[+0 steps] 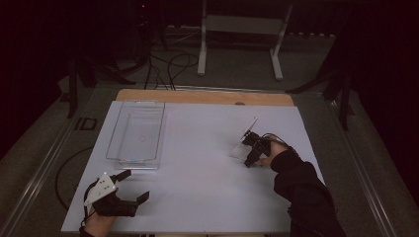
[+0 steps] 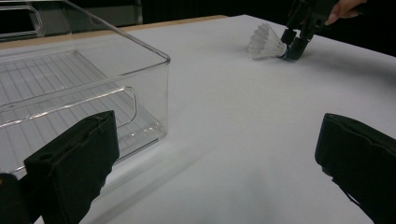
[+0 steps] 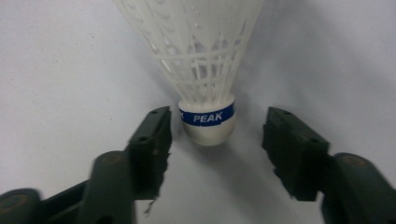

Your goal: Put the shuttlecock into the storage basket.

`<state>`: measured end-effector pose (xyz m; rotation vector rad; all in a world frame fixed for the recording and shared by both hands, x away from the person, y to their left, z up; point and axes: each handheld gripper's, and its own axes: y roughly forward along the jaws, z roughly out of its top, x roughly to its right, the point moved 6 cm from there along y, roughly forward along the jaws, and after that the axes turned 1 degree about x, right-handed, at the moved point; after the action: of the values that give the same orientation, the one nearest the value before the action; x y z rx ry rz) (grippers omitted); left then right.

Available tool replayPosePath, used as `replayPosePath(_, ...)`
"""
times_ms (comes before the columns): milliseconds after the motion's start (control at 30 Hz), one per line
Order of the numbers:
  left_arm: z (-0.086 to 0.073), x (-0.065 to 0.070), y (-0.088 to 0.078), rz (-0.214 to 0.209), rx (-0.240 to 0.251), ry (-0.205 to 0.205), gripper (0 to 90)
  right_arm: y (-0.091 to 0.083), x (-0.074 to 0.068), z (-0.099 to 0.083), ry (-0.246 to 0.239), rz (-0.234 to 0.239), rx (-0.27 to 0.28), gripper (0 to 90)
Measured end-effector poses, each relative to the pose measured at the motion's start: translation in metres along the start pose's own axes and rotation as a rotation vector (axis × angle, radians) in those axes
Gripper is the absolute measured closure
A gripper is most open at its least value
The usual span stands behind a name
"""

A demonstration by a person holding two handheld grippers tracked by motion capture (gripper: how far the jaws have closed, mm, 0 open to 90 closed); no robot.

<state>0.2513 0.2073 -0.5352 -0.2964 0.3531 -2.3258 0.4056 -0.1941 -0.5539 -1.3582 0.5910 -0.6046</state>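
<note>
The white table (image 1: 197, 163) is carrying a clear plastic bin (image 1: 136, 133), which is sitting empty with its open top up, likely waiting to receive the shuttlecock (image 3: 205, 70). Well to the right of the bin, the shuttlecock is lying on its side. The left gripper (image 1: 129, 186) is resting just in front of the bin, jaws spread wide around nothing. The right gripper (image 3: 217, 140) is straddling the shuttlecock's cork base, jaws partly spread and not yet pinching it. A blue band around the cork is reading "PEAK".
</note>
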Motion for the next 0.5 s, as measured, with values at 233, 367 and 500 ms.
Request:
replayPosePath(233, -0.0004, -0.0003, 0.0001, -0.001, -0.002, -0.002, 0.5, 0.0033, -0.0009, 0.002, -0.025, -0.018, -0.021, 50.2)
replayPosePath(367, -0.0006, 0.0001, 0.0004, -0.004, -0.005, -0.003, 0.5, 0.002, -0.0016, 0.0044, -0.022, -0.023, -0.012, 56.4)
replayPosePath(500, -0.0006, -0.0001, 0.0002, -0.004, -0.004, -0.003, 0.5, 0.0027, -0.0003, 0.0045, -0.028, -0.02, -0.01, 56.8)
